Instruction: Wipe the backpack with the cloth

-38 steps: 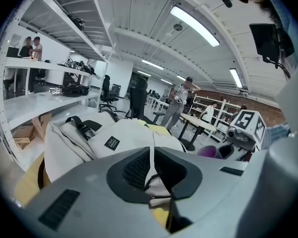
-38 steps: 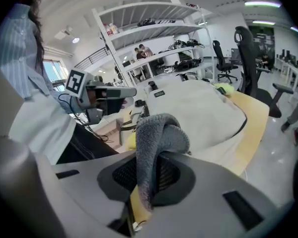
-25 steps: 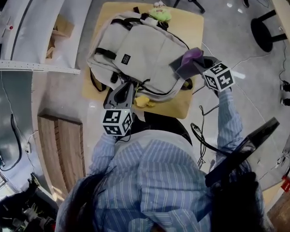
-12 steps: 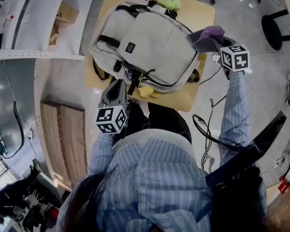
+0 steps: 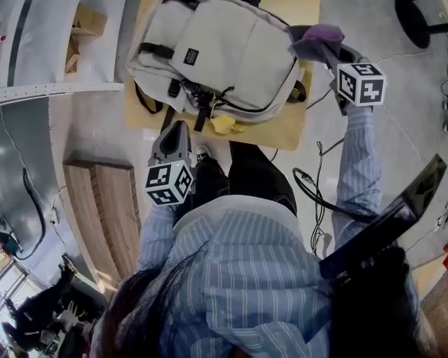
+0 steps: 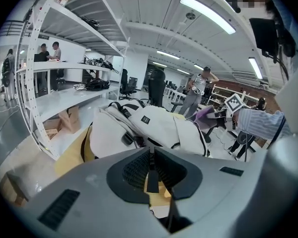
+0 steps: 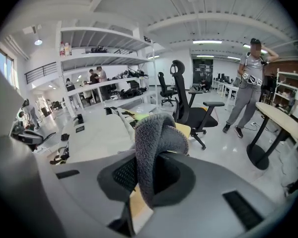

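Your right claw [image 5: 331,51] grips the cloth [image 5: 318,36], the backpack [image 5: 224,47] just at its 9 o'clock; your left claw [image 5: 178,130], clenched empty, has the backpack at 12 o'clock.

You work under bright, even light from ceiling strips [image 6: 208,14], glaring white at the upper right of the left gripper view. Both gripper views bend hard toward dark, vignetted corners. The cloth [image 7: 156,143] reads crisp; hair [image 5: 149,304] at the head view's bottom blurs.
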{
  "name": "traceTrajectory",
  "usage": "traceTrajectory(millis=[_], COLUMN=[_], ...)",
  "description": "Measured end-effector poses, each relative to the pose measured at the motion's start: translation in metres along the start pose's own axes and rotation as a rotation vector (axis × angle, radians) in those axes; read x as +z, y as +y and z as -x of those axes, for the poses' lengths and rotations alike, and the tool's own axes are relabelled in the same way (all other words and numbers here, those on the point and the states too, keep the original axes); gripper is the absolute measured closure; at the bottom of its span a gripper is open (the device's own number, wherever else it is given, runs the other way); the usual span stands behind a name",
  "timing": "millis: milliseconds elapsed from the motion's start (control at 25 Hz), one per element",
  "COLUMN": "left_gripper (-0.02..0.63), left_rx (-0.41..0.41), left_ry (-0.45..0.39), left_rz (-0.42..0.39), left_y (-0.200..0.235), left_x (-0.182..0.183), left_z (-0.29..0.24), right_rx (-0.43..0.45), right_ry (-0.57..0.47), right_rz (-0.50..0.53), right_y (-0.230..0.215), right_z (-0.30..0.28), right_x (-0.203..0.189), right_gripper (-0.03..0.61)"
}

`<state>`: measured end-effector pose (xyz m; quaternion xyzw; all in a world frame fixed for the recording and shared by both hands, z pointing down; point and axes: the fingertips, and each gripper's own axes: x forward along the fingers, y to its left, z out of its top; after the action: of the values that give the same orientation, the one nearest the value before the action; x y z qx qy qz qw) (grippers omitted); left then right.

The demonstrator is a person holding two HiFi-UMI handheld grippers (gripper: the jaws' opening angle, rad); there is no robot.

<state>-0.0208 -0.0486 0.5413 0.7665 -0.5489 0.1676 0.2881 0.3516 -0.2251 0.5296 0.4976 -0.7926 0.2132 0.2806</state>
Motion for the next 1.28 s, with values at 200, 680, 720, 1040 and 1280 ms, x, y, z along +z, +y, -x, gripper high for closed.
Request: traceTrajectory(millis=[200, 680, 720, 1040, 1280], left_gripper=[0.584, 0.584, 0.584, 0.584, 0.584], left_rx=[-0.082, -0.209, -0.208, -0.249, -0.317], left_ry=[-0.028, -0.058, -0.054, -0.027, -0.070], left_rz=[-0.035, -0.088, -0.084, -0.054, -0.054], left_y=[-0.006, 0.069, 0.080, 0.124, 0.106], left_x=[0.004, -0.049, -0.057, -0.106, -0.104], left_z=[0.006, 0.109, 0.120, 0.178, 0.193], right_rx=[0.008, -0.006, -0.007, -0.048, -0.081], right_ry=[-0.053, -0.184, -0.187, -0.210, -0.222], right_rz=[0.004, -0.238, -0.259, -0.389, -0.392], right_y=[0.052, 0.277, 0.296, 0.396, 0.417], right_z=[0.058, 0.155, 0.160, 0.203, 0.228], right_x=[-0.009, -0.085, -0.095, -0.147, -0.148], right_gripper=[0.537, 0.537, 0.537, 0.537, 0.537])
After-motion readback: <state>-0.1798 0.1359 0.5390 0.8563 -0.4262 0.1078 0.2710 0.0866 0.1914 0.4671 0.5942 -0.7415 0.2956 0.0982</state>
